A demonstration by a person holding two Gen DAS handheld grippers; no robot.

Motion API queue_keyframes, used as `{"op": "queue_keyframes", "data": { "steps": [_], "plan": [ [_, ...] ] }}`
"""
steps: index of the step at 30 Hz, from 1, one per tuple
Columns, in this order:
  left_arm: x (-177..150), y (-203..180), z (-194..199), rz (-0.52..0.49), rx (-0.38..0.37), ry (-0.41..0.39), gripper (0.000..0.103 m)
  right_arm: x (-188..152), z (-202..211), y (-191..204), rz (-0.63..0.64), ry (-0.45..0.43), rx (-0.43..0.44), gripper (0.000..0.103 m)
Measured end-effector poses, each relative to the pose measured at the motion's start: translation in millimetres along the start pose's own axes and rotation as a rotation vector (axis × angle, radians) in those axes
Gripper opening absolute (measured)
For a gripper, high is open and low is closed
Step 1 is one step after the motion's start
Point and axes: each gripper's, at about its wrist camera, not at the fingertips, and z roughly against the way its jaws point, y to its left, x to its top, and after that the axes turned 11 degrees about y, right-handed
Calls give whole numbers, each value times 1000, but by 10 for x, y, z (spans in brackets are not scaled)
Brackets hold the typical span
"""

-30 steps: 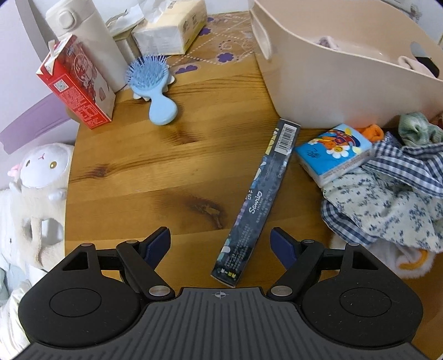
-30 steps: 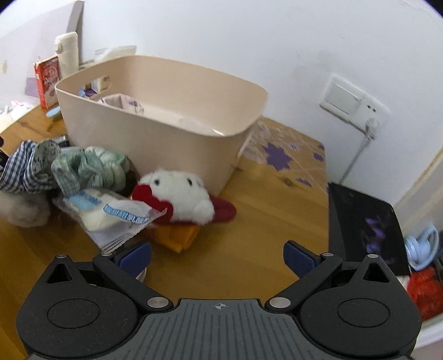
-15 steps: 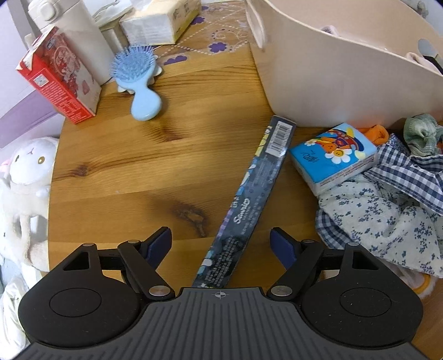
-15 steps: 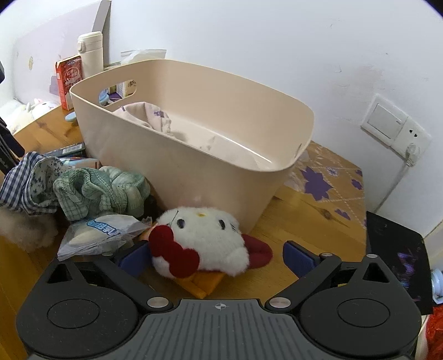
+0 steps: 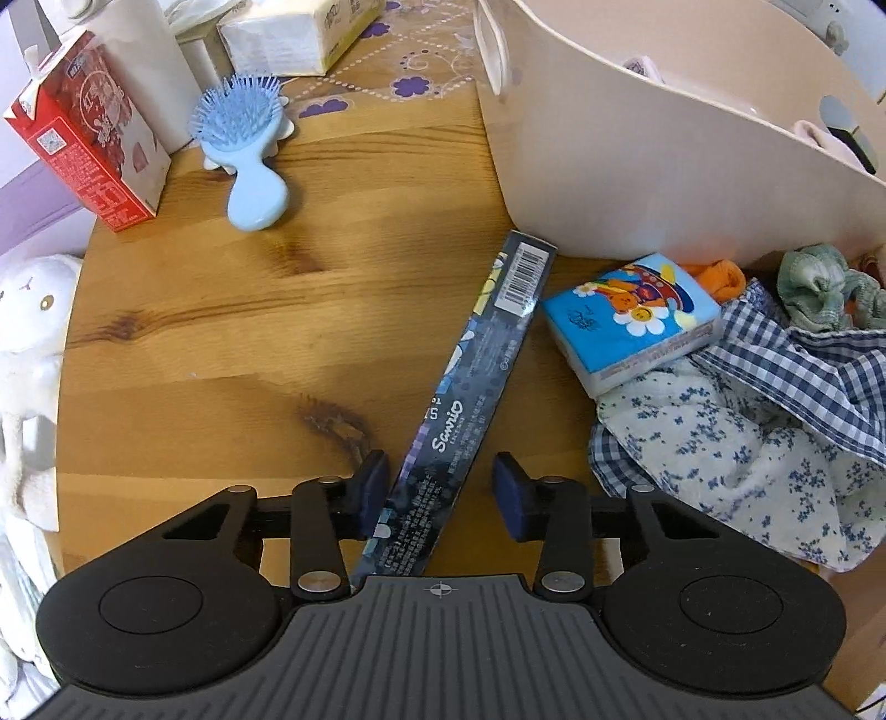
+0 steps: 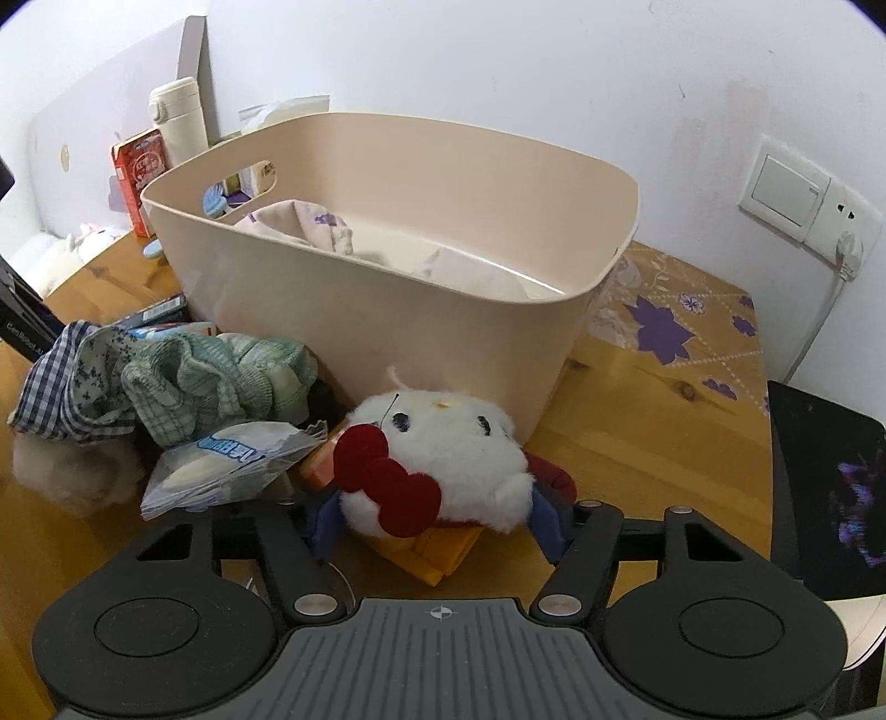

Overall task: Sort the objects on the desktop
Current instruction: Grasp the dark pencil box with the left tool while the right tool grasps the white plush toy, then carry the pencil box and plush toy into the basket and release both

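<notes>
A long dark Sanrio box (image 5: 470,382) lies on the wooden table, its near end between the fingers of my left gripper (image 5: 440,493). The left finger touches the box and the right finger stands apart from it, so the gripper is open. A beige storage bin (image 5: 637,166) stands behind, also in the right wrist view (image 6: 387,288). My right gripper (image 6: 434,520) has narrowed around a white Hello Kitty plush (image 6: 443,471) with a red bow, both fingers pressing its sides.
A blue hairbrush (image 5: 249,144), a red carton (image 5: 88,127), a tissue pack (image 5: 299,33), a blue tissue packet (image 5: 637,321) and crumpled cloths (image 5: 764,410) lie around. A white plush (image 5: 27,343) lies at the left edge. A plastic wrapper (image 6: 227,465) and green cloth (image 6: 221,382) lie beside the Kitty plush.
My left gripper has moved forward over the box's near end and its fingers have narrowed. My right gripper has advanced to the Kitty plush and closed on it.
</notes>
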Motion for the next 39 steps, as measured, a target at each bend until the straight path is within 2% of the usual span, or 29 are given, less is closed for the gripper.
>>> {"op": "queue_keyframes", "data": {
  "steps": [7, 18, 29, 39],
  "plan": [
    [-59, 0, 15, -8, -5, 6, 23, -60, 87, 49, 7, -4, -4, 59],
    [-295, -5, 80, 12, -53, -4, 23, -195, 295, 41, -40, -36, -5, 58],
    [-583, -30, 411, 29, -104, -77, 23, -393, 576, 7, -77, -75, -17, 58],
    [-630, -88, 811, 50, -144, -188, 23, -427, 952, -46, -84, -169, -45, 58]
  ]
}}
